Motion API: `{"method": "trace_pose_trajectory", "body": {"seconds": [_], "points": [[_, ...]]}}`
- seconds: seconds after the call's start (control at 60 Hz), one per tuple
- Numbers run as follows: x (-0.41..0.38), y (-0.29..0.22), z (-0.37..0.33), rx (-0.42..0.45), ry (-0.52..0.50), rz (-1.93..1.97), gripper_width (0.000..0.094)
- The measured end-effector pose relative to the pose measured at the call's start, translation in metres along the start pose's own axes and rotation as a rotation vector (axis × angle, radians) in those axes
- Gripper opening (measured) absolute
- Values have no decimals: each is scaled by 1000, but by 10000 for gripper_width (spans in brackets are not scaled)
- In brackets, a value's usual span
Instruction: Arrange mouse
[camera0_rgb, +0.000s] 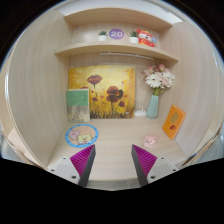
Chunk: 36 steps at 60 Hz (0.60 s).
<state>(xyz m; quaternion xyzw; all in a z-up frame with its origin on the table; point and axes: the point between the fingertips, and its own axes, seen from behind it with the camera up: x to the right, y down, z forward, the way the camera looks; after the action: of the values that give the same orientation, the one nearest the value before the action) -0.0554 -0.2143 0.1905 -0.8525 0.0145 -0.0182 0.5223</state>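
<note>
No mouse shows in the gripper view. A round blue and yellow mat (82, 134) lies on the pale wooden desk (112, 150), just beyond the left finger. My gripper (113, 163) is open, its two magenta pads (84, 161) spread wide with nothing between them, held over the desk's front part.
A flower painting (102, 92) and a small green picture (78, 104) lean on the back wall. A blue vase with white flowers (156, 90), an orange card (174, 121) and a small pink thing (150, 142) stand at the right. Shelves above (115, 50) hold small ornaments.
</note>
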Motion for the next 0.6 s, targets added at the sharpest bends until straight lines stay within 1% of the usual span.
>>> {"method": "trace_pose_trajectory", "body": {"seconds": [0.1, 0.117, 0.133, 0.2, 0.333, 0.417, 0.5, 0.6], "points": [[2, 34, 10, -47, -15, -8, 715], [4, 33, 4, -53, -16, -9, 716], [7, 46, 12, -63, -20, -13, 716], [18, 71, 19, -89, -22, -15, 717], [59, 109, 37, -151, 8, 9, 717], [96, 123, 54, -194, 51, 21, 714], [132, 127, 76, -218, 94, 16, 715], [159, 127, 109, -249, 112, 21, 705]]}}
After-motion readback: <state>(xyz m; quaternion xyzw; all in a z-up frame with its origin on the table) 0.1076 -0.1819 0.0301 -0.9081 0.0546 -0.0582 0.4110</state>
